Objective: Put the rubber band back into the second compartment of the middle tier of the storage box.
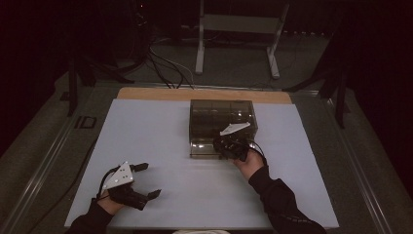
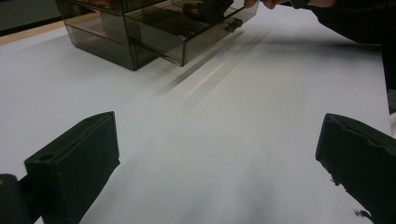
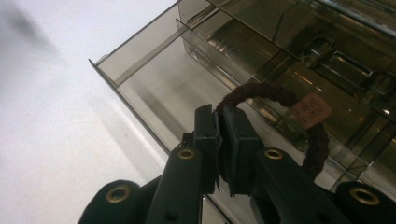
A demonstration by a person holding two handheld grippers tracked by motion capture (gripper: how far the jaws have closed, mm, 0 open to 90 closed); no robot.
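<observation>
A smoky see-through drawer box (image 1: 221, 114) stands at the back middle of the white table, its bottom drawer (image 1: 202, 147) pulled out toward me. My right gripper (image 1: 229, 145) hovers over that open drawer (image 3: 149, 88). Its jaws (image 3: 220, 114) are shut on a dark red braided loop (image 3: 280, 93) that carries a small pink tag (image 3: 310, 111). The loop hangs above the drawer's floor. My left gripper (image 1: 151, 180) rests at the table's front left, open and empty (image 2: 219, 128), pointing toward the box (image 2: 107, 32).
White sheet (image 1: 160, 146) covers the table; a strip of bare wood (image 1: 204, 94) shows along its far edge. Beyond it stand a metal frame (image 1: 238, 29) and floor cables (image 1: 165, 66). Dark stands flank both sides.
</observation>
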